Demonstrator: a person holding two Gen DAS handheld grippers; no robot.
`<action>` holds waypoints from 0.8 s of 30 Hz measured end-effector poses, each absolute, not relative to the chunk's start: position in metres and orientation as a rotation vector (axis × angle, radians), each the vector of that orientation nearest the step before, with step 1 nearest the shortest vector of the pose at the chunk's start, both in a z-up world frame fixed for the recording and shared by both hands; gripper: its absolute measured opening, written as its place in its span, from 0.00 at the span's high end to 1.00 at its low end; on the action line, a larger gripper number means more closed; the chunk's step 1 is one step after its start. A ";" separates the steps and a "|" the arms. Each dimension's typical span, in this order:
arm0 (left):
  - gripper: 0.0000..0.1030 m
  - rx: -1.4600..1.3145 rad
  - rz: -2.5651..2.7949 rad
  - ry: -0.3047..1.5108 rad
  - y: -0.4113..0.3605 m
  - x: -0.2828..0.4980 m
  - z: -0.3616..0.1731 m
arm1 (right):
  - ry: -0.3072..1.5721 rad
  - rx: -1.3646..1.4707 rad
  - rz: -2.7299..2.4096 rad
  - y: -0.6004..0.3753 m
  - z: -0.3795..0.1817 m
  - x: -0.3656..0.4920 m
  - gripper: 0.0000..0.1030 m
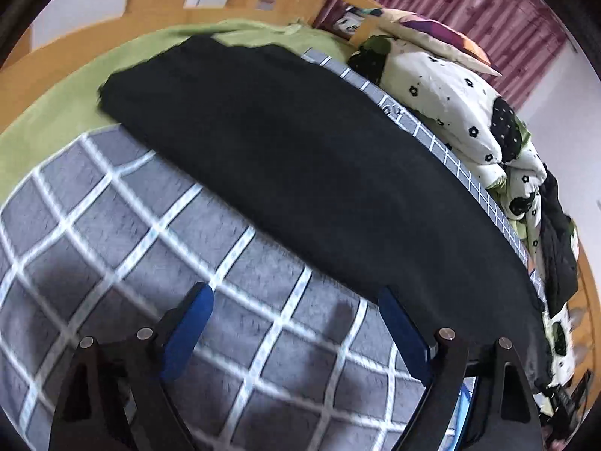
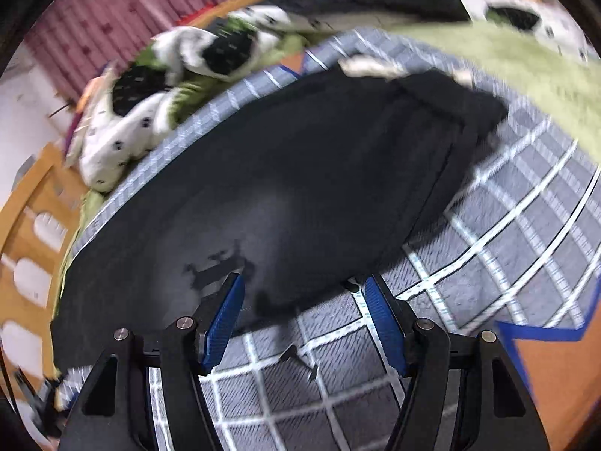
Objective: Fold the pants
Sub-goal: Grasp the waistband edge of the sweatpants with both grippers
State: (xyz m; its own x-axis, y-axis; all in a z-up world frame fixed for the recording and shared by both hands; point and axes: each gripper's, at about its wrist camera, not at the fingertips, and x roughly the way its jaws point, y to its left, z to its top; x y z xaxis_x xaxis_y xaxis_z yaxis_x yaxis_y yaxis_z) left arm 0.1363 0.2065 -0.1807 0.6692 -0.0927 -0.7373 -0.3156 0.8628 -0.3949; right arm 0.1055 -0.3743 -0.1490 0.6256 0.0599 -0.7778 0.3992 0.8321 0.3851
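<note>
- The black pants [image 1: 300, 158] lie flat on the grey checked blanket [image 1: 112, 225] on the bed, already doubled lengthwise as far as I can judge; in my left view they run from 10 o'clock to 4 o'clock.
- My left tool [image 1: 296, 300] is released and wide, nothing between its blue pads [image 1: 199, 304]; the right-hand pad sits just at the near edge of the cloth, though I cannot tell if it touches.
- My right tool [image 2: 304, 293] is also released, straddling the near hem at 6 o'clock of the pants [image 2: 300, 173]; the pads do not press the fabric, as far as the blur lets me judge.
- I judge this as the reach before the next fold: both tools at the near edge, no grip yet.
- Next I must close each tool on all the layers at once, then lift evenly; a pinch that catches only the top layer would spoil the fold.
- The floral quilt [image 1: 462, 101] at 2 o'clock stays clear of my path.
</note>
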 end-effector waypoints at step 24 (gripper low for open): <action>0.92 -0.333 0.077 0.634 0.209 0.238 -0.056 | 0.647 0.291 -0.075 -0.351 -0.072 0.168 0.85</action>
State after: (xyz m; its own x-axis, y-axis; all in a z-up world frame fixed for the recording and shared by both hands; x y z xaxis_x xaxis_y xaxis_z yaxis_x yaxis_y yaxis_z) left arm 0.2377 0.2086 -0.0557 0.8049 -0.0308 -0.5927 -0.1714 0.9440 -0.2819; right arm 0.1681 -0.3512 -0.0721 0.7966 0.0215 -0.6041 0.1590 0.9567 0.2438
